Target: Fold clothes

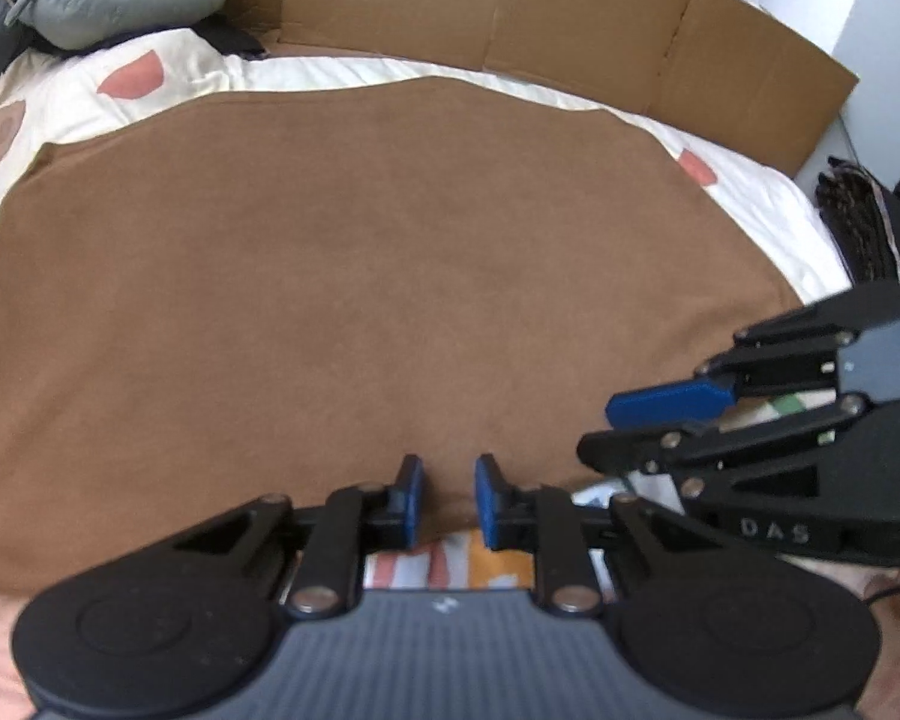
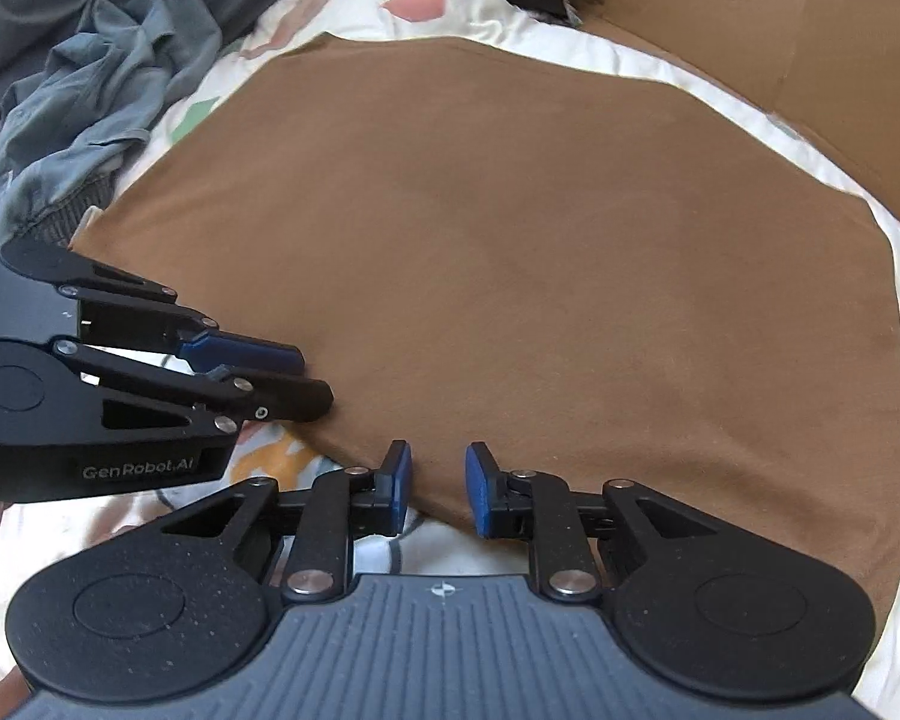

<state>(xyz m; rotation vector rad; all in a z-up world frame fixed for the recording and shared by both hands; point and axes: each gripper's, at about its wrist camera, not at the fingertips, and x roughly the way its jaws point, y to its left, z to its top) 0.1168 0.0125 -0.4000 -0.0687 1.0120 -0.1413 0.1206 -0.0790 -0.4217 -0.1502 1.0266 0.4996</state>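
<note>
Left wrist: my left gripper [image 1: 448, 495] fingers apart at brown garment's [image 1: 360, 276] near hem, right gripper [image 2: 438, 492] likewise apart. Garment spread flat mid-bed [image 1: 750, 192], cardboard [image 1: 570, 12] beyond. Probably grabbing hem; needs clean pinch.

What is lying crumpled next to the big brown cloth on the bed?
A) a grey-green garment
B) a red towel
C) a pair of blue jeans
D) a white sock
A: a grey-green garment lies bunched up off the far left corner of the flat brown cloth, seen from the right wrist camera.
</note>
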